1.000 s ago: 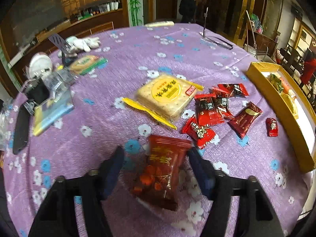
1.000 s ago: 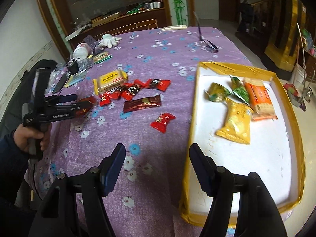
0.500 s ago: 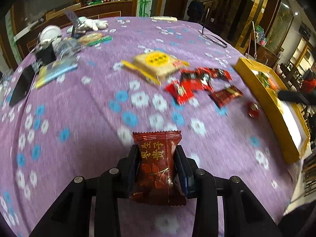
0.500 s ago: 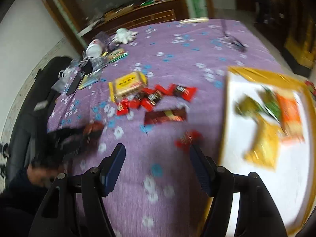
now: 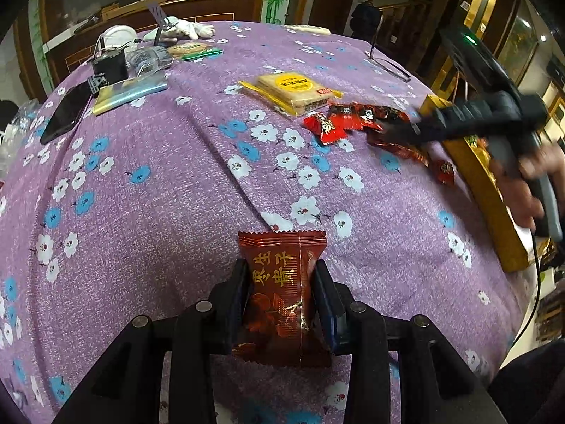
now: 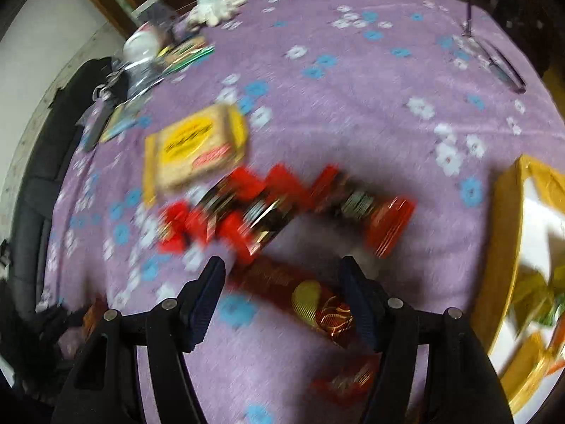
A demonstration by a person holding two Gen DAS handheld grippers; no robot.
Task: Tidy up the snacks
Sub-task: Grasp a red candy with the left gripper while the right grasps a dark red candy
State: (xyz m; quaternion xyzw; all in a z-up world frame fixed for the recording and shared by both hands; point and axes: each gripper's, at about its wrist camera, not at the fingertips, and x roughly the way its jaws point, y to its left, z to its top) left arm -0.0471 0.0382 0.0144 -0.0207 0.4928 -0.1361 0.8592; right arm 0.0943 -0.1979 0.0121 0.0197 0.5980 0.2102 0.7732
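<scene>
My left gripper [image 5: 281, 282] is shut on a dark red snack packet [image 5: 282, 293] and holds it above the purple flowered tablecloth [image 5: 159, 194]. My right gripper [image 6: 282, 282] is open, low over a long dark red packet [image 6: 300, 296] that lies between its fingers; this view is blurred. It also shows in the left wrist view [image 5: 413, 130] over the red packets [image 5: 339, 120]. A yellow cracker pack [image 5: 293, 92] lies beyond them. The yellow tray [image 6: 512, 247] stands at the right with several snacks in it.
A small red candy [image 5: 445, 171] lies near the tray's wall [image 5: 494, 212]. A phone [image 5: 65, 111], a blue-yellow packet [image 5: 130, 92], a black box, white gloves [image 5: 183, 30] and glasses [image 5: 388, 63] lie at the table's far side.
My left gripper closed on the dark red packet and lifted it off the cloth. My right gripper swung left from the tray side and came down over the red packets.
</scene>
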